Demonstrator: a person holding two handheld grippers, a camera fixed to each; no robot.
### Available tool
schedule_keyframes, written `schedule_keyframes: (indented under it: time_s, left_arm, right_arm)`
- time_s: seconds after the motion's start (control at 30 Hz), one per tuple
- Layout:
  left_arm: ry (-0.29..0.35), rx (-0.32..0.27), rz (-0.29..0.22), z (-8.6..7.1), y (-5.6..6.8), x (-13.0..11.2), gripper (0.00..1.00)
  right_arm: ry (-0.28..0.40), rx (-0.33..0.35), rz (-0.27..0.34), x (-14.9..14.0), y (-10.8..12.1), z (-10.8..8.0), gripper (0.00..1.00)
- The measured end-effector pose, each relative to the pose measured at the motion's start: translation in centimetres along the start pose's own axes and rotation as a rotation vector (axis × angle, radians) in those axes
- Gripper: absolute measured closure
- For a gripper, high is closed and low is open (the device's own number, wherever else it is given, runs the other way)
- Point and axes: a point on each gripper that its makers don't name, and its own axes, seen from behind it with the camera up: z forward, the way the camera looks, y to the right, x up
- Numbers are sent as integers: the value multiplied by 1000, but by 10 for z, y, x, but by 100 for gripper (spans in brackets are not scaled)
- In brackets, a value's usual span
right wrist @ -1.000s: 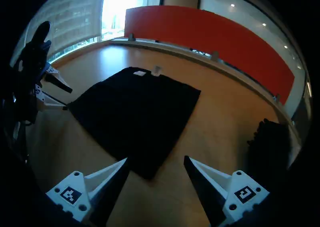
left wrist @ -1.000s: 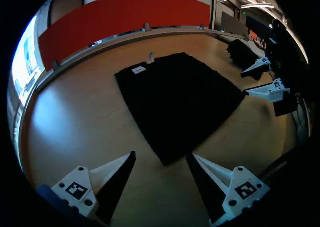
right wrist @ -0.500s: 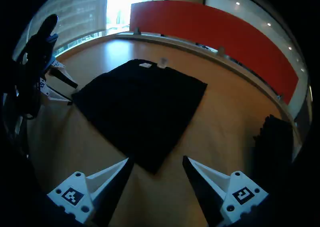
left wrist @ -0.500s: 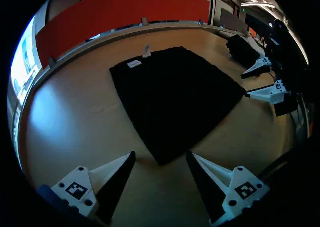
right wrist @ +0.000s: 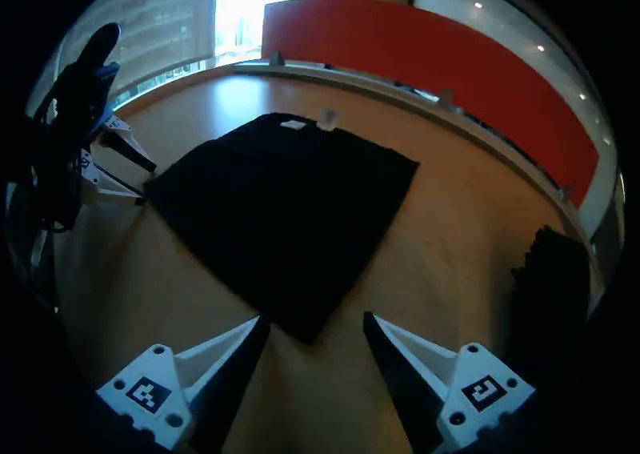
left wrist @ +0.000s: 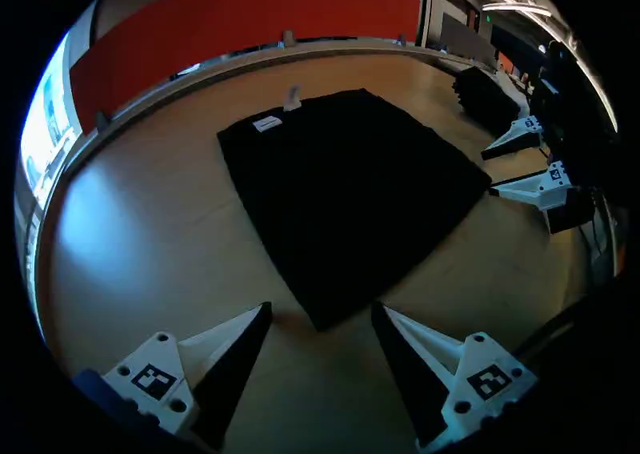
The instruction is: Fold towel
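On the tan wooden table the black rectangular cloth towel lies flat. The left tool and the right tool each face a near corner. A dark cloth stack lies well apart, to the towel's right.

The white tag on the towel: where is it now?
In the left gripper view, the white tag sits on the black towel near its far left corner, toward the red panel.

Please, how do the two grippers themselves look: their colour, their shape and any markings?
The left gripper and the right gripper look alike. Each has two white, wedge-shaped fingers that taper to a point, with black inner faces. Each finger's broad base carries a square black-and-white tag and small dark screw holes.
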Motion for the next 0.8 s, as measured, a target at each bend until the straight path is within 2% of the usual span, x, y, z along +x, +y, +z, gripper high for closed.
schedule_keyframes:
  time_s: [0.33, 0.6, 0.8]
  left_arm:
    - [-22, 3, 20, 1, 3, -1, 31]
    - [-27, -2, 24, 1, 7, -1, 39]
    - [-38, -2, 19, 0, 7, -1, 46]
  right_arm:
    - [-6, 21, 3, 0, -4, 3, 28]
    - [-11, 29, 5, -1, -5, 4, 40]
    - [-19, 61, 17, -1, -12, 4, 57]
